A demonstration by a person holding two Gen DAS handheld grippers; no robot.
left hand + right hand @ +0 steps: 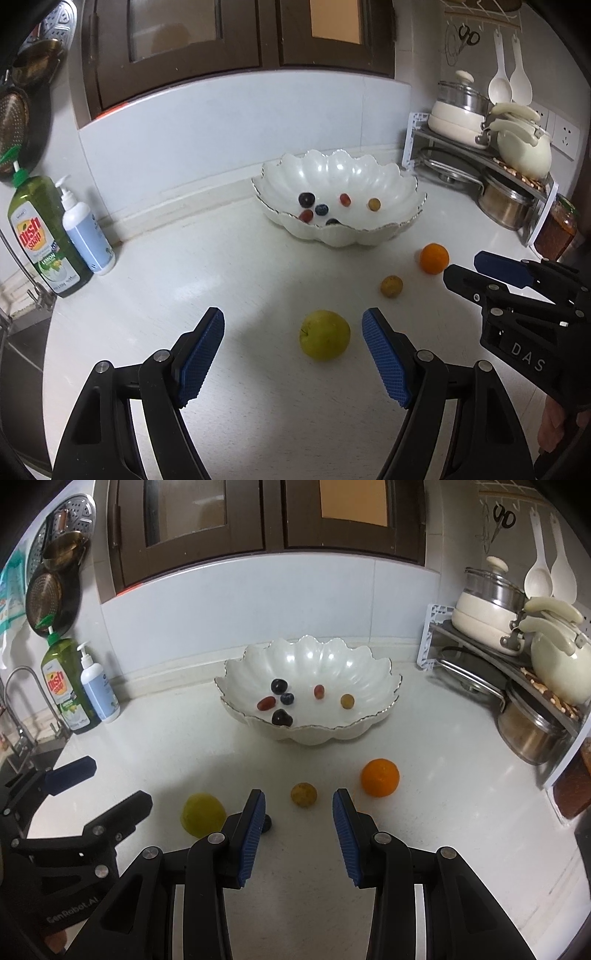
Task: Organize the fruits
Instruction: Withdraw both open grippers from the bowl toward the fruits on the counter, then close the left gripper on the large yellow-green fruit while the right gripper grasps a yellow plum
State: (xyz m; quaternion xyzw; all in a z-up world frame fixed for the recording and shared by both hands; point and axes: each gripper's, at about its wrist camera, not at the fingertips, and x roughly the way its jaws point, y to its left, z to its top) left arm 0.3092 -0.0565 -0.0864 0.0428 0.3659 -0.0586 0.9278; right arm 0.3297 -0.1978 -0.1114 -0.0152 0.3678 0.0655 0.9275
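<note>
At far left I read "Dish Soap" on the green bottle (44, 236), a pump bottle (86, 236) beside it. My left gripper (293, 325) stands apart around the green apple (324, 334), not touching. My right gripper (298, 805) gapes before a small yellow fruit (303, 794), orange (380, 777) alongside. The white bowl (373, 672) holds grapes and berries.

Left wrist view angled down between its own fingers at the near green apple (324, 335), right wrist view likewise, beside it, both sharing the scalloped bowl (308, 686) ahead
</note>
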